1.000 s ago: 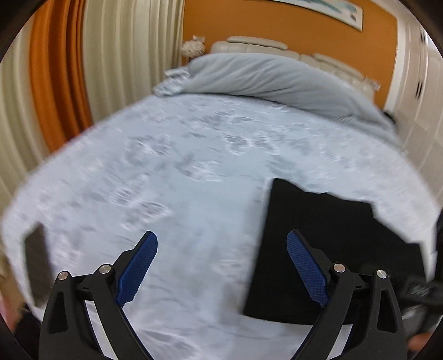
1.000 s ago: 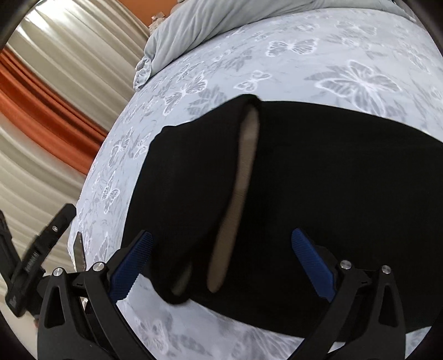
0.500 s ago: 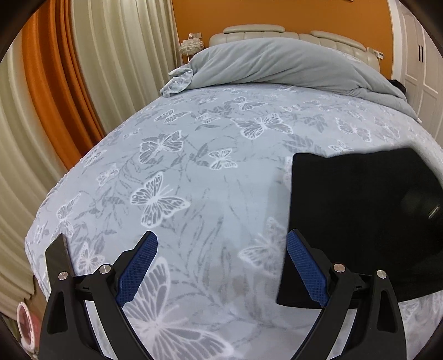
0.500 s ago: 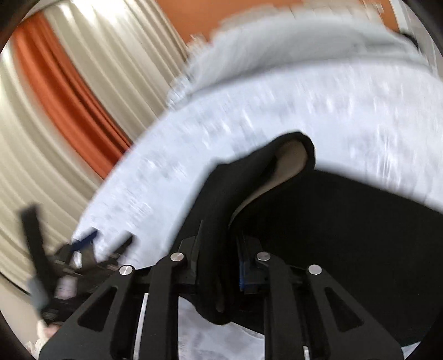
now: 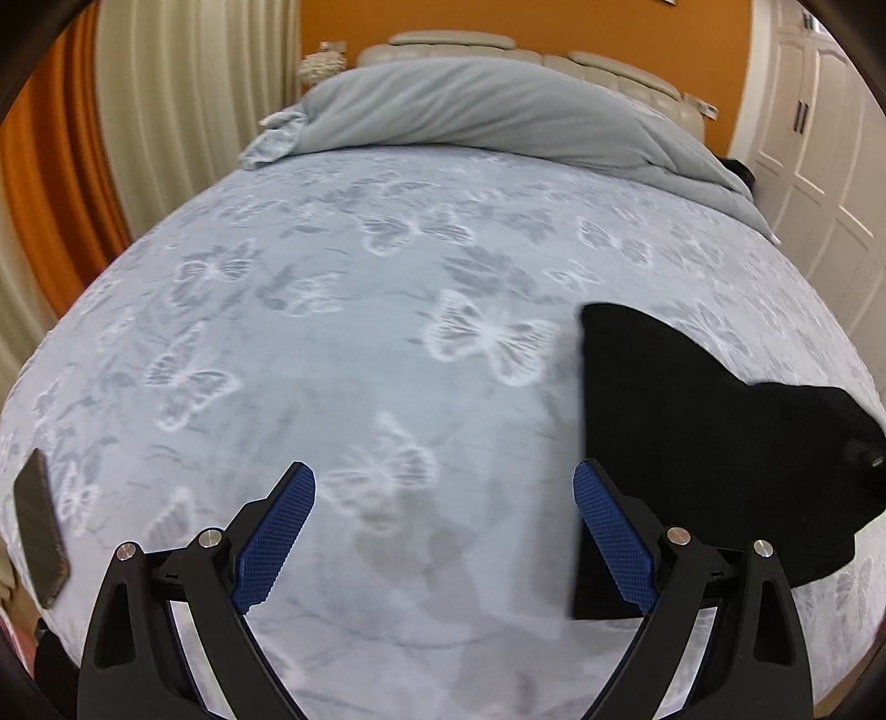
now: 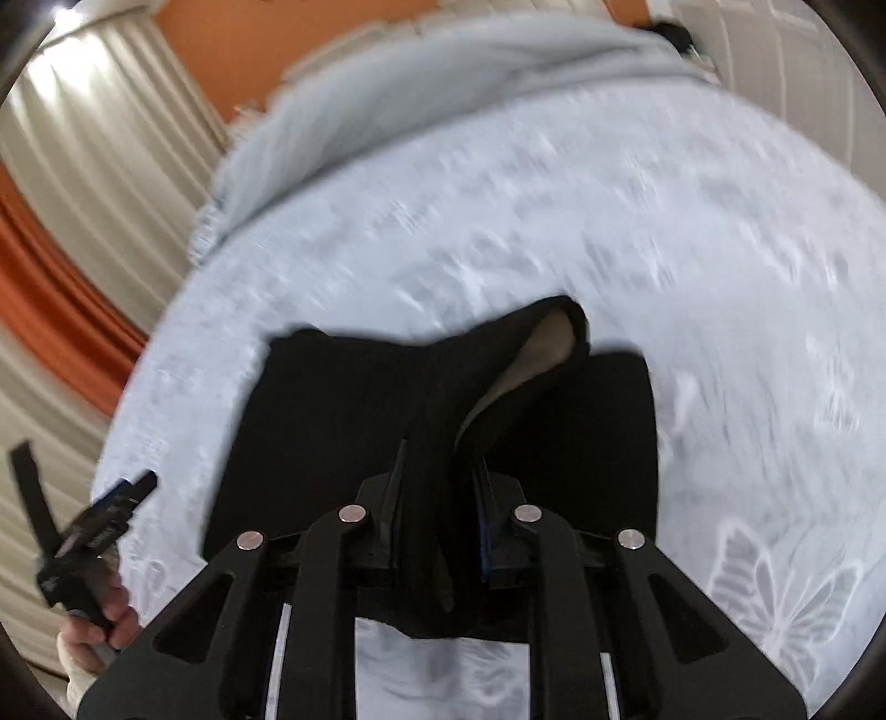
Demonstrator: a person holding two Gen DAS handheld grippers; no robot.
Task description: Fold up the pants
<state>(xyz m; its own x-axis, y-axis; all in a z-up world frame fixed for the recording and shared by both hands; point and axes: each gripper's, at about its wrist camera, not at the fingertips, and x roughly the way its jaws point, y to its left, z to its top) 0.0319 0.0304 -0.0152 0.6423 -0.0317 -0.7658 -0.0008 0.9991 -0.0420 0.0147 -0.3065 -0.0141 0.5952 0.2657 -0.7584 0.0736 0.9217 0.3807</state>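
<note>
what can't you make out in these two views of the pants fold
- Right wrist view: motion blur smears the bedspread print.
- Right wrist view: the right hand-held gripper hides the near edge of the black pants.
- Left wrist view: the pants' right side runs off the frame.
- Left wrist view: the dark flat object is too edge-warped to identify.

Butterfly-print bed, orange wall, curtains, seemingly cream.

Black pants with beige lining lie on a pale-blue bedsheet patterned with white butterflies.
</note>
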